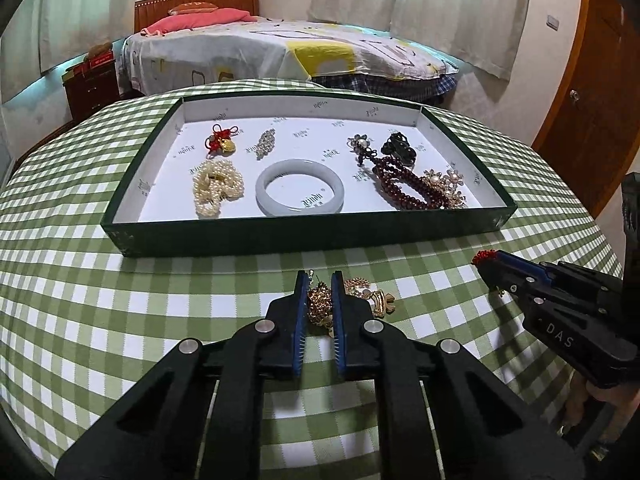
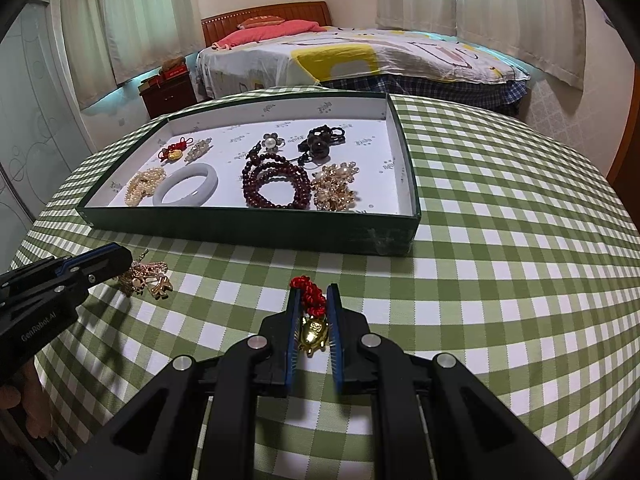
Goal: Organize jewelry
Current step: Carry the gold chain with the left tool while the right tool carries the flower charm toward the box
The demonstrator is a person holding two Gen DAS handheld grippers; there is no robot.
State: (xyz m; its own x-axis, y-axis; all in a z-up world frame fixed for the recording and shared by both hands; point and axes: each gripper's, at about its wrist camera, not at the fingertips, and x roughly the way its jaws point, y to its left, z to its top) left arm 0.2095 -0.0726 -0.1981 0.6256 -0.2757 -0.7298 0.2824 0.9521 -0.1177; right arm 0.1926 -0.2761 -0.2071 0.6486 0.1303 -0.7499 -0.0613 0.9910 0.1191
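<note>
A green tray with a white floor (image 1: 304, 236) (image 2: 256, 228) sits on the checked table and holds several pieces of jewelry: a pearl strand (image 1: 218, 186), a jade bangle (image 1: 299, 187), dark red beads (image 2: 276, 186) and brooches. My left gripper (image 1: 320, 284) is shut on a gold brooch (image 1: 319, 306) just in front of the tray; a second gold piece (image 1: 378, 298) lies touching it on the right. My right gripper (image 2: 313, 294) is shut on a red knotted charm with a gold pendant (image 2: 314, 330), held low over the cloth; it also shows in the left wrist view (image 1: 486, 260).
The green-and-white checked tablecloth (image 2: 500, 280) covers the round table. Behind it stand a bed (image 1: 288, 52), a dark red nightstand (image 1: 90, 86) and a wooden door (image 1: 592, 92) at right. The left gripper shows at the left of the right wrist view (image 2: 120, 256).
</note>
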